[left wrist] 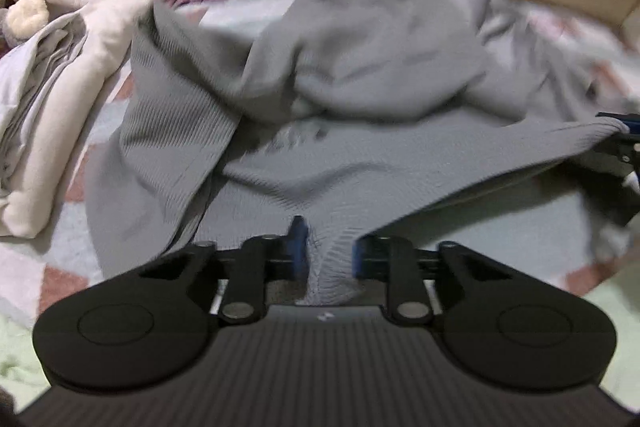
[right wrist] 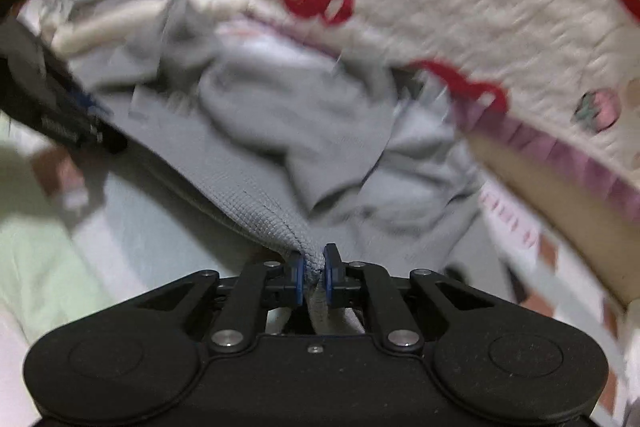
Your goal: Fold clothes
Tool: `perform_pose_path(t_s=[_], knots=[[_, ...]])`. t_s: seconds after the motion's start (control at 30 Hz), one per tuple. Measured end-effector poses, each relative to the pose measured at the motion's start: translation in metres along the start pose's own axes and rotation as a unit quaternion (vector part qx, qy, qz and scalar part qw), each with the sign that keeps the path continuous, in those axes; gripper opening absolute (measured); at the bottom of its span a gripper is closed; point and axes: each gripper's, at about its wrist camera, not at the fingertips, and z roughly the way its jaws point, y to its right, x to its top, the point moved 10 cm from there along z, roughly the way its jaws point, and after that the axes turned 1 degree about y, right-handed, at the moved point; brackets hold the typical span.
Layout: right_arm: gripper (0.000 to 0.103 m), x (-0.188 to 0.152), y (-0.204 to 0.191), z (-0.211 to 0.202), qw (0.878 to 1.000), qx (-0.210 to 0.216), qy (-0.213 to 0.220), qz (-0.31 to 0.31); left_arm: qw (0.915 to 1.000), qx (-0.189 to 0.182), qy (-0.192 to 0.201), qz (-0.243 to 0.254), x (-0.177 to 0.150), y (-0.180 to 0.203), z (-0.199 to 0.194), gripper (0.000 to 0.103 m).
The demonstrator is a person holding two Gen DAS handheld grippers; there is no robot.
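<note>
A grey ribbed sweater [left wrist: 360, 75] lies bunched on a pale patterned bedsheet [left wrist: 60, 259], filling the middle of the left wrist view from about nine o'clock to three o'clock. The left gripper [left wrist: 328, 251], at six o'clock in that view, is clamped on a pinched ridge of the sweater's hem, its blue pads pressing either side of the knit. The right gripper [right wrist: 314, 269] is likewise closed tight on a gathered corner of the same hem, which stretches away toward ten o'clock. A white quilt with red bear shapes [right wrist: 460, 7] spans twelve to three o'clock, and folded pale clothes [left wrist: 48, 131] sit at nine o'clock.
</note>
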Motion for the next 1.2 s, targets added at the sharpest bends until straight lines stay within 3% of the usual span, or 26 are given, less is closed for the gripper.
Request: perform_pose_path(t_s=[0.17, 0.33, 0.57, 0.7, 0.83, 0.9, 0.97, 1.03, 1.13, 1.2], knots=[[0.010, 0.038, 0.032, -0.060, 0.997, -0.027, 0.060, 0.047, 0.9943, -0.070, 0.060, -0.054, 0.020, 0.012, -0.058, 0.015], [0.010, 0.027, 0.043, -0.115, 0.996, -0.024, 0.066, 0.051, 0.9863, -0.116, 0.069, -0.095, 0.008, 0.033, -0.104, 0.013], [0.010, -0.034, 0.029, -0.132, 0.998, 0.001, 0.026, 0.064, 0.9956, -0.052, 0.049, -0.060, -0.026, 0.064, -0.110, 0.012], [0.010, -0.026, 0.036, -0.137, 0.994, -0.004, 0.056, 0.090, 0.9967, -0.013, 0.072, -0.036, -0.013, 0.068, -0.130, 0.011], [0.010, 0.010, 0.049, -0.176, 0.990, -0.008, 0.114, 0.085, 0.9911, -0.044, 0.117, -0.046, 0.017, 0.065, -0.188, 0.011], [0.010, 0.019, 0.049, -0.204, 0.985, 0.012, 0.140, 0.097, 0.9886, -0.061, 0.126, -0.054, 0.022, 0.065, -0.215, 0.011], [0.010, 0.014, 0.040, -0.222, 0.984, 0.043, 0.145, 0.097, 0.9907, -0.059, 0.113, -0.047, 0.011, 0.071, -0.227, 0.011], [0.010, -0.011, 0.027, -0.219, 0.986, 0.073, 0.117, 0.090, 0.9944, -0.046, 0.086, -0.039, -0.009, 0.078, -0.218, 0.011], [0.010, -0.062, 0.012, -0.188, 0.983, 0.119, 0.067, 0.123, 0.9984, -0.030, 0.017, -0.044, -0.049, 0.085, -0.183, 0.011], [0.010, -0.085, 0.005, -0.170, 0.976, 0.148, 0.047, 0.151, 0.9988, -0.019, -0.005, -0.045, -0.066, 0.090, -0.169, 0.011]])
